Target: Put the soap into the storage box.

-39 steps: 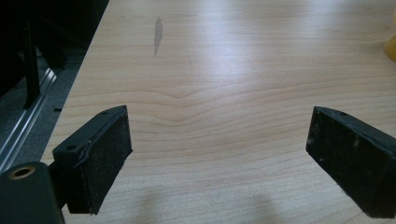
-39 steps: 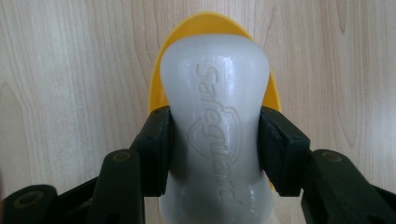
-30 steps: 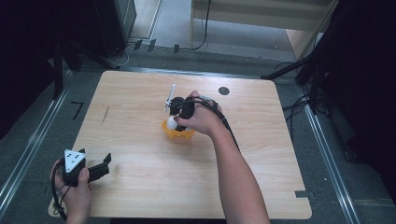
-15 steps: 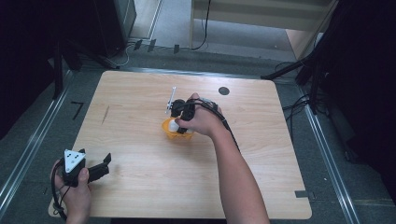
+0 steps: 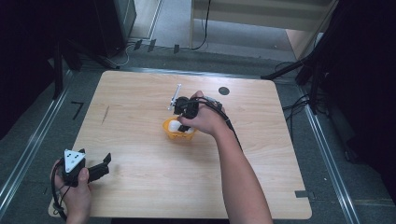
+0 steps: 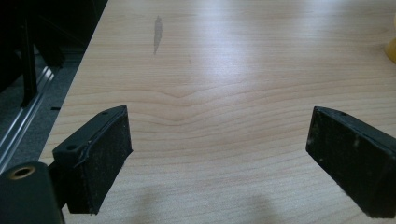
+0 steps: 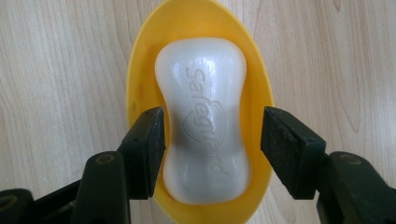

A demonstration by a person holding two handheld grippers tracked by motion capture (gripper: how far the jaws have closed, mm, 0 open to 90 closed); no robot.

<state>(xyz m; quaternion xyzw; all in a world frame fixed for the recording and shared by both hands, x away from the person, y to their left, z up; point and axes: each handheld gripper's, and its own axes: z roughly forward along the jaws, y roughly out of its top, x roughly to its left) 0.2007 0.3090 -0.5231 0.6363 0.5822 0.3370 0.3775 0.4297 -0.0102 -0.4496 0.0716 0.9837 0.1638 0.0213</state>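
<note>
A white soap bar [image 7: 204, 122] is seen lying in a yellow oval dish [image 7: 261, 84] mid-table, straddled by the right gripper [image 7: 212, 151], whose just-opening jaws are parted beside it, while the left gripper [image 6: 219, 163] is held wide over bare table [image 6: 224, 70], the soap's embossed lettering being legible from the right gripper view alone.

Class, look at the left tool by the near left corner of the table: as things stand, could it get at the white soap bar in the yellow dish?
Probably not yet. The right tool straddles the soap bar, its jaws just opened, blocking the dish. The left tool sits open, well away.
</note>
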